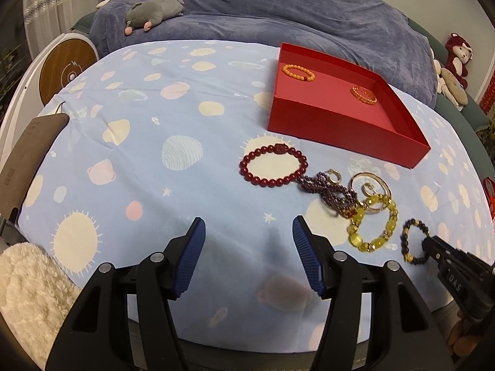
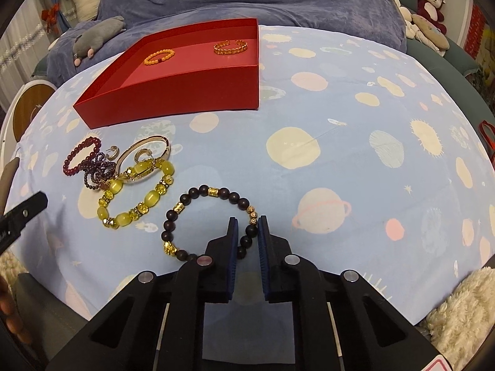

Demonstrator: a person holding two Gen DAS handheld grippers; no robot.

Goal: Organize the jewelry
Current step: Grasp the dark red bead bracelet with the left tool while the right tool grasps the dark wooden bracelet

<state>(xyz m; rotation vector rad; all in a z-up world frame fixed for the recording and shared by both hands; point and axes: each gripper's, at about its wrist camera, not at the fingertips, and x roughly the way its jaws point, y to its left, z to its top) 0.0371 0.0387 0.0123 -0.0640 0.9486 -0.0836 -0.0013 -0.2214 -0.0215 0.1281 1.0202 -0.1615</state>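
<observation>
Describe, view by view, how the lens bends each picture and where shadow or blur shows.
Left wrist view: the fisheye bows the red box and rounds the tablecloth; a soft shadow lies between the left gripper pads; the right gripper is slightly blurred. Right wrist view: same bowing, dark corners; the dark bead bracelet looks sharp.

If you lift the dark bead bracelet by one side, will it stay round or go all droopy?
Probably droopy. The dark bead bracelet is separate round beads on a string, so it should sag into a long loop from the right tool, shut on one side. The smooth beads might slip a little.
</observation>
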